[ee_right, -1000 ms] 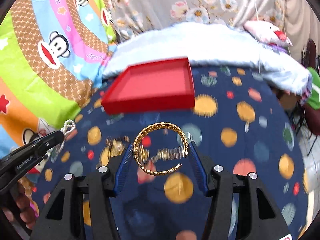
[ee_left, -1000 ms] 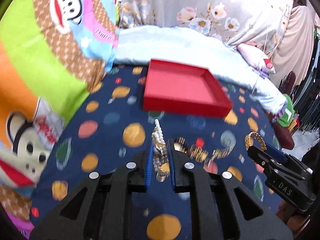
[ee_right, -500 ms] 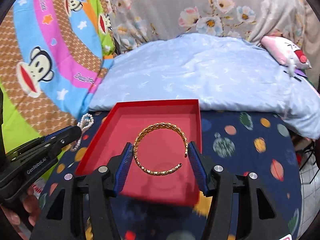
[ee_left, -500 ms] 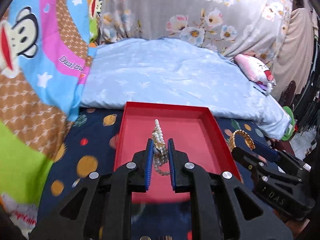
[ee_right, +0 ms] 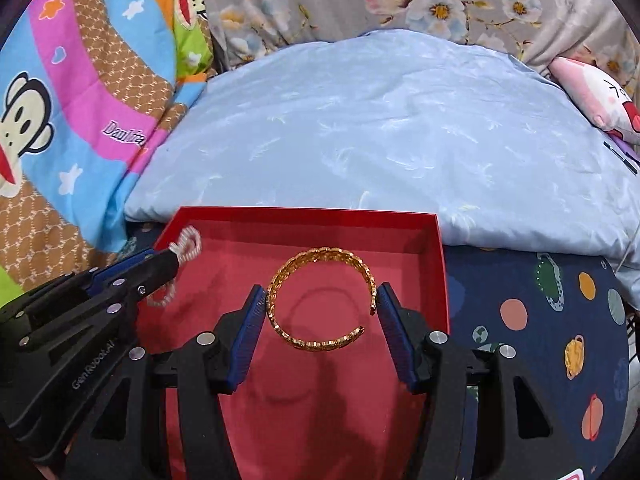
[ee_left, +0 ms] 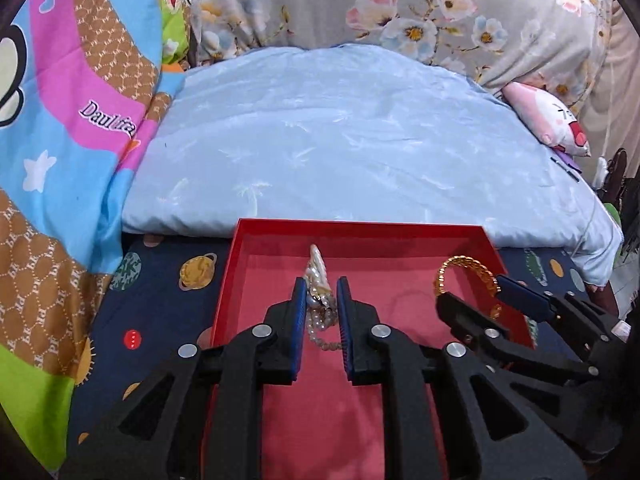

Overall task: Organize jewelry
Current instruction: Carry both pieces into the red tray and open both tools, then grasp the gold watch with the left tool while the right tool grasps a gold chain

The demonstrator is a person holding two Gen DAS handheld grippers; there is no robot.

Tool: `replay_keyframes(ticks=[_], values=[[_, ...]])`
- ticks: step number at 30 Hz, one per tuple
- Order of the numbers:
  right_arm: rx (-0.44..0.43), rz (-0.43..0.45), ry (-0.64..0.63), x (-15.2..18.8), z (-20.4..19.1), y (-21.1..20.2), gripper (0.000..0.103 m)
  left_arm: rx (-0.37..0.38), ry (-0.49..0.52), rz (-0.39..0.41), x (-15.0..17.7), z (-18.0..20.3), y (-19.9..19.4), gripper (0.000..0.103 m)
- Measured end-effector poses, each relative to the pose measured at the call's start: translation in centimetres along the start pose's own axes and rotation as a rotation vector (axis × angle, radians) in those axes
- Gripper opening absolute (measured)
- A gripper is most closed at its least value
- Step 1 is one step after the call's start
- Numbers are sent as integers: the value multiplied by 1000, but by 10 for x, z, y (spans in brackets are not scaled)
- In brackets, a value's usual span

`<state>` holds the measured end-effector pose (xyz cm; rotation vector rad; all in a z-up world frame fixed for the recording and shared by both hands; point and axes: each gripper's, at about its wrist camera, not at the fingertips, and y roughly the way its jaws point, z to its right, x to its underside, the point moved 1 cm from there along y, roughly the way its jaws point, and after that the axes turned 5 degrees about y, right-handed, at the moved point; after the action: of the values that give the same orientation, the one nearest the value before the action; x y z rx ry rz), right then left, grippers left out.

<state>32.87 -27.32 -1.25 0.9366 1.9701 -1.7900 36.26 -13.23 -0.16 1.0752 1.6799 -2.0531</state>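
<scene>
A shallow red tray [ee_left: 360, 227] [ee_right: 300, 213] lies on the navy planet-print cloth. Over its floor my left gripper [ee_left: 322, 285] [ee_right: 170, 258] has a white pearl bracelet [ee_left: 318, 266] [ee_right: 189, 243] between its blue pads; the jaws are opening slightly, and the beads still fill the gap. To its right, my right gripper [ee_right: 320, 294] [ee_left: 470, 292] is shut on a gold open bangle [ee_right: 324, 255] [ee_left: 468, 265], held flat across its width above the tray. Both grippers hang side by side over the tray's near half.
A light blue quilt [ee_left: 340, 140] bulges just behind the tray. A bright monkey-print blanket [ee_left: 72, 120] rises at the left and a pink plush toy [ee_left: 548, 124] lies at the far right. Navy cloth [ee_right: 540, 320] spreads on both sides of the tray.
Both grippers have moved forward from the navy cloth with the loose gold pieces to over the red tray, each still carrying its piece. The gap between the left pads looks a little wider.
</scene>
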Motion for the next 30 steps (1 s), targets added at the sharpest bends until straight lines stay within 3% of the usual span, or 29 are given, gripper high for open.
replay_keyframes(ticks=[2, 4, 7, 14, 17, 24, 30], values=[[10, 11, 17, -2, 3, -3, 62, -17, -9, -16, 0, -3, 8, 27], [11, 36, 29, 0, 6, -13, 64, -72, -3, -9, 2, -4, 4, 46], [-6, 67, 51, 10, 12, -41, 65, -121, 2, 15, 10, -7, -17, 59], [-11, 148, 70, 71, 20, -122, 69, -184, 16, 44, 63, -14, -86, 59], [-19, 154, 112, 108, 28, -151, 70, -165, -14, 26, 94, -18, -110, 61], [-7, 104, 125, 187, 30, -187, 70, -173, -76, 0, 166, -22, -162, 61], [-27, 43, 142, 239, 24, -203, 70, -130, -129, -54, 220, -17, -191, 64]])
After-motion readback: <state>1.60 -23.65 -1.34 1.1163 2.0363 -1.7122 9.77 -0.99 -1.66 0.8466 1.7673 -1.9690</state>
